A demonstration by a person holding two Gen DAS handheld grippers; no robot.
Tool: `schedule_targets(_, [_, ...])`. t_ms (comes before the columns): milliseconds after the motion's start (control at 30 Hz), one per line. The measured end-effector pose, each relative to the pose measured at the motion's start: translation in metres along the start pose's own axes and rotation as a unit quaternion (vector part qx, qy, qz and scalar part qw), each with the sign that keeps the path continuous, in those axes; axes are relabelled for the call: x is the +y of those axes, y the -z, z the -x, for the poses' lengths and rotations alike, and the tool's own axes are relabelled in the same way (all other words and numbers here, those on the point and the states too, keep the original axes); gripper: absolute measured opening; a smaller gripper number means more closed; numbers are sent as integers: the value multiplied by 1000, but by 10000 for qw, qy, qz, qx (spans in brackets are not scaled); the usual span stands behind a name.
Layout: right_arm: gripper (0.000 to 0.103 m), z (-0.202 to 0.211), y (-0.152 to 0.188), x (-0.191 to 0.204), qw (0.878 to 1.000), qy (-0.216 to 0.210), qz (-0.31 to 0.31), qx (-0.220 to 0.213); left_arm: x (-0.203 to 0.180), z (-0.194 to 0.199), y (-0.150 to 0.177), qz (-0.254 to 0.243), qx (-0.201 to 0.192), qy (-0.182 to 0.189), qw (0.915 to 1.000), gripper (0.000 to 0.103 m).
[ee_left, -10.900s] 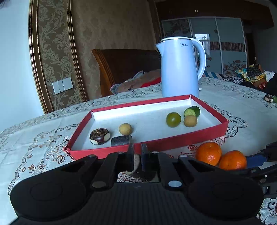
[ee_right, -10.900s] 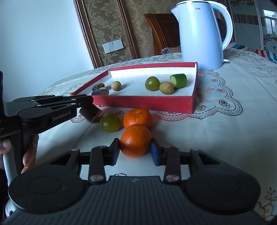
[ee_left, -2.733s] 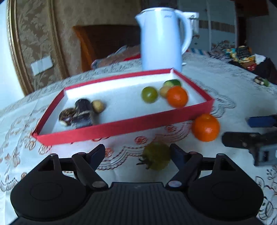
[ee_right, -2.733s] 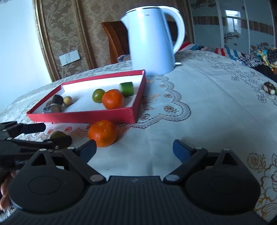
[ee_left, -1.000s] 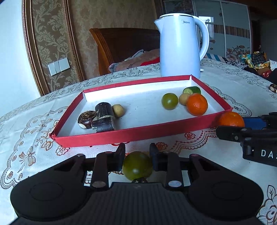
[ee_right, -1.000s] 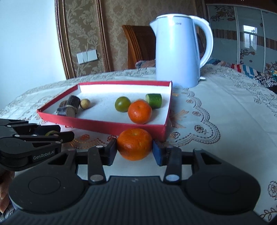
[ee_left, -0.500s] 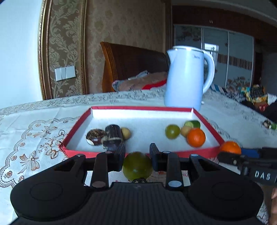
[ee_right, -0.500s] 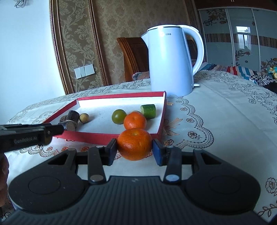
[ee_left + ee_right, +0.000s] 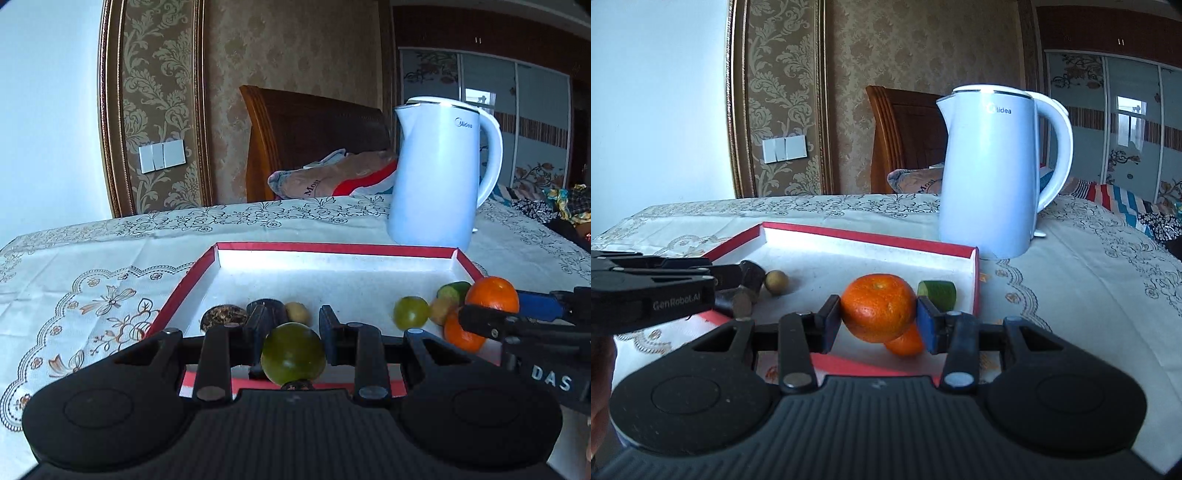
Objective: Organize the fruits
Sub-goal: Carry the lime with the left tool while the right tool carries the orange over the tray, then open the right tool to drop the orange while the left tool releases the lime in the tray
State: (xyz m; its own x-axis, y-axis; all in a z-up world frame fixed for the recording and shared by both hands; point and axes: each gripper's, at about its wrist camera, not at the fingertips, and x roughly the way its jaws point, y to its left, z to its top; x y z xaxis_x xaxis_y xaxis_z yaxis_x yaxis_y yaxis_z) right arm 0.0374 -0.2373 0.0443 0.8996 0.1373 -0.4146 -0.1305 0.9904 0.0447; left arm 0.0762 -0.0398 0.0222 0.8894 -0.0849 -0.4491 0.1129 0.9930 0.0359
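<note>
Both grippers have risen from the desk and now hover over the red tray: the left gripper, jaws clamped on a green fruit, and the right gripper, jaws clamped on an orange. Beyond, 1 orange lies inside the tray near a cucumber piece; a white kettle stands behind.

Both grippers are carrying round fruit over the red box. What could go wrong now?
The held orange hangs right above another orange in the box; dropped, it may bounce off and roll. The green fruit is round and could slip from the left hand-held gripper. The right hand-held gripper works close by, so they might bump.
</note>
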Motion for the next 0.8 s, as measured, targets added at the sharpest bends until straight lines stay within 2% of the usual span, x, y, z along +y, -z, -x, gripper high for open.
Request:
schedule_targets(267, [41, -52, -21, -10, 9994, 262, -119, 214, -13, -41, -17, -43, 142, -193, 9997, 30])
schedule_targets(500, [41, -86, -23, -9, 9984, 159, -48, 534, -16, -70, -20, -21, 323, -377, 9988, 30])
schedule_targets(800, [41, -85, -20, -4, 9989, 200, -42, 423, -9, -71, -19, 177, 247, -331, 9990, 30])
